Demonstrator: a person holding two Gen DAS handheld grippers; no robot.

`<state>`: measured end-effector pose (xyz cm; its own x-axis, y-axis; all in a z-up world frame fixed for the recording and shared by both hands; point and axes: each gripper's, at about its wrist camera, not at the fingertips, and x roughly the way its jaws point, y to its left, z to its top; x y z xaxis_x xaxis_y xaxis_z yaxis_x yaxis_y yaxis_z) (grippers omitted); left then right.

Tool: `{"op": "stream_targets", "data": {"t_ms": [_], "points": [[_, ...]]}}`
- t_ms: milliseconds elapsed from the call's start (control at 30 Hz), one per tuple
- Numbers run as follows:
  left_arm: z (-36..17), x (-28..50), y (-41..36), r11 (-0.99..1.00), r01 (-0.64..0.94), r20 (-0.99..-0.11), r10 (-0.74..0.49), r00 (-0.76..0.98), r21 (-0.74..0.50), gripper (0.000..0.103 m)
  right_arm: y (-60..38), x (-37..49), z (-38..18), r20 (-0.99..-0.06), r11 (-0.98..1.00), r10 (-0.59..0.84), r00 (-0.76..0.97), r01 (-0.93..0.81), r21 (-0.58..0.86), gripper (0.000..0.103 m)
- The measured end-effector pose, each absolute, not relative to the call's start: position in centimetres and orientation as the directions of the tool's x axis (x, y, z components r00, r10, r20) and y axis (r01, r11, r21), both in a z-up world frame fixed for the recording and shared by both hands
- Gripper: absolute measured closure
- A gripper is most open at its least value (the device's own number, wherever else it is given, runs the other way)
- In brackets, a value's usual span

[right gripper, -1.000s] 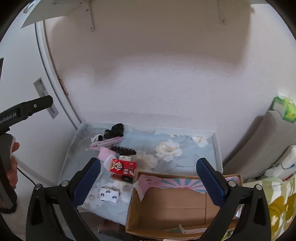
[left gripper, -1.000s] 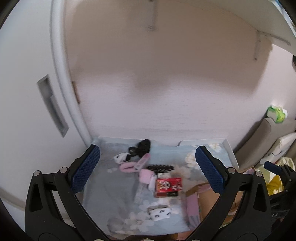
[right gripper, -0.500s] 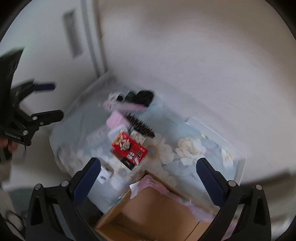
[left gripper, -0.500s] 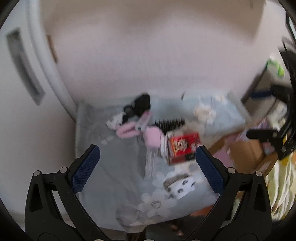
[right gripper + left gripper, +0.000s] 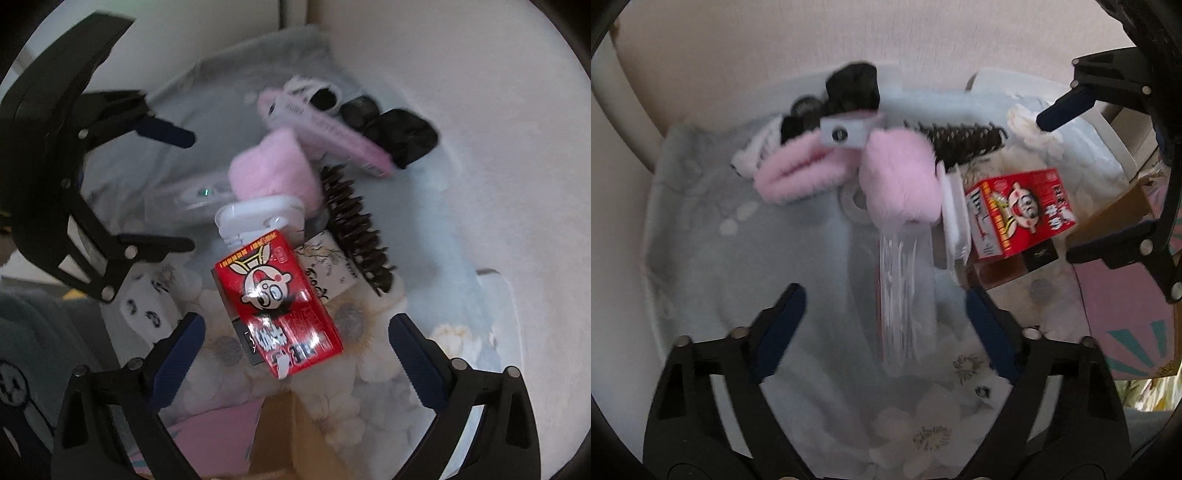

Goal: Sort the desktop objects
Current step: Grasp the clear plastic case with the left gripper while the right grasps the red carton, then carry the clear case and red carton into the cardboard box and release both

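A pile of small objects lies on a floral-clothed table (image 5: 701, 258). In the left wrist view my open, empty left gripper (image 5: 886, 328) hovers over a clear plastic packet (image 5: 905, 291), near a pink fluffy item (image 5: 901, 184), a red cartoon box (image 5: 1019, 210), a dark claw hair clip (image 5: 964, 140) and black items (image 5: 853, 88). In the right wrist view my open, empty right gripper (image 5: 295, 354) hangs just above the red box (image 5: 280, 306), beside a white case (image 5: 258, 218), the hair clip (image 5: 358, 229) and the pink fluffy item (image 5: 273, 170). Each gripper shows in the other's view.
A cardboard box with pink flaps (image 5: 1123, 310) stands at the table's right edge, also low in the right wrist view (image 5: 229, 439). A white panda-print item (image 5: 147, 314) lies left of the red box. A white wall (image 5: 886, 33) backs the table.
Both grippers have dropped and moved in close over the pile, so the objects look much larger. The right gripper swung over the red box; the left came over the clear packet.
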<state>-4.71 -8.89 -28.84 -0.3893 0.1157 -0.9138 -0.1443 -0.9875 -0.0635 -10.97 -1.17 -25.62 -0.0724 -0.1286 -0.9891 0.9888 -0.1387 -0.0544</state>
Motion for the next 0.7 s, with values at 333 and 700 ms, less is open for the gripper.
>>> {"op": "stream_targets", "data": {"t_ms": [333, 700], "points": [[-31.2, -5.3, -8.6, -0.987, -0.149, -0.932, 0.107, -0.347, -0.058, 0.062, -1.0, -11.8, -28.2, -0.998, -0.124, -0.047, -0.047, 0.991, -0.041, 0.051], [-28.5, -4.2, -9.7, -0.988, -0.130, -0.923, 0.121, -0.365, -0.078, 0.080, 2.0, -13.8, -21.9, -0.988, -0.241, -0.144, -0.059, 0.970, -0.023, 0.052]]}}
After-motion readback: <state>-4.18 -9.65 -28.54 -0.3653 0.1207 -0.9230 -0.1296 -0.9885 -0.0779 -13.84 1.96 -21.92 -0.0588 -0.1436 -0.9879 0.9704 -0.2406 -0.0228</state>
